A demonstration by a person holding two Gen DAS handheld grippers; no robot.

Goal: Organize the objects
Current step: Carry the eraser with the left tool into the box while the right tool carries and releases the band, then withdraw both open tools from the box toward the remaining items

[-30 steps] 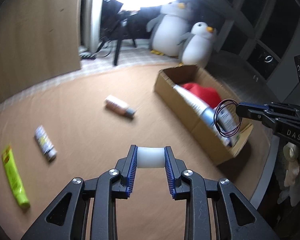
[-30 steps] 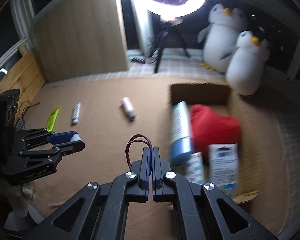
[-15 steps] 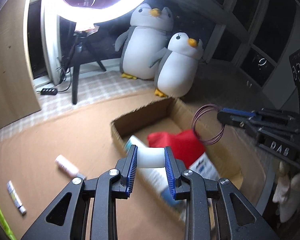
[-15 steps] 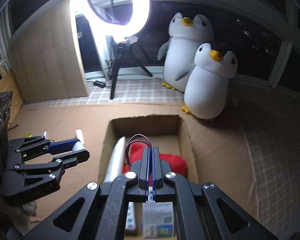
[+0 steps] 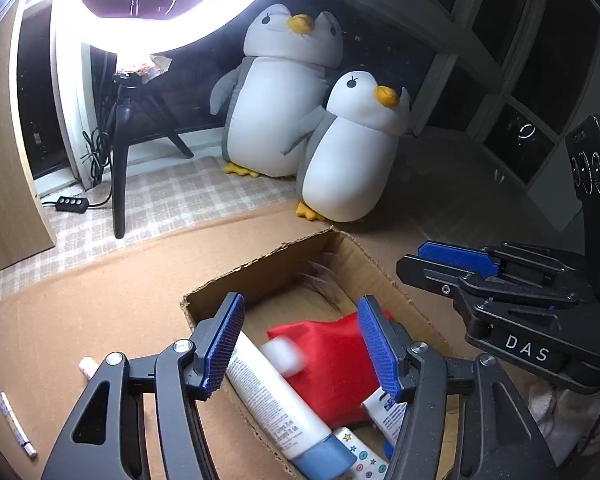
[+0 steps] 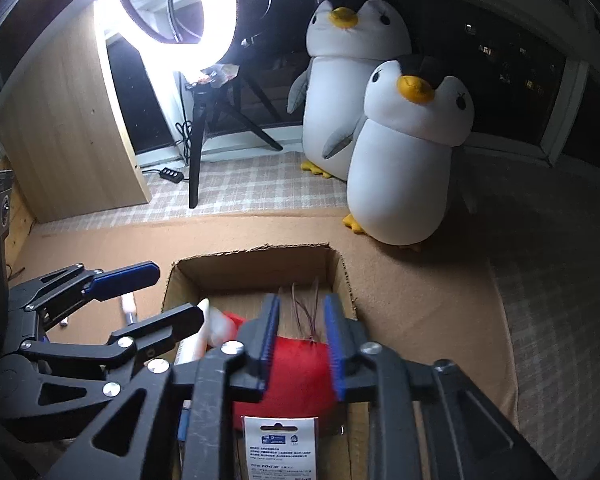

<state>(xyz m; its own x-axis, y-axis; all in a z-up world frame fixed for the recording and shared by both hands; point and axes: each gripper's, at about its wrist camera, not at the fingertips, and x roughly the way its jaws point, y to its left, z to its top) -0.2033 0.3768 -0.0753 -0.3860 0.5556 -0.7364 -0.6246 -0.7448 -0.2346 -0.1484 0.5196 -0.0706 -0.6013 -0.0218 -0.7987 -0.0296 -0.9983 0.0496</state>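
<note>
Both tongs have swung over the cardboard box (image 5: 260,280) and have just been opening: the left tongs (image 5: 300,346) stand open, the white bottle (image 5: 282,354) dropped onto the red pouch (image 5: 332,356) directly below, and the right tongs (image 6: 300,346) gape over the loose hair tie (image 6: 306,300).

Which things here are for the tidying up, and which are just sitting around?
For tidying:
cardboard box
red pouch
white tube
small white thing dropping in
dark hair ties
stick on the mat

Just around:
two penguin toys
ring light
</note>
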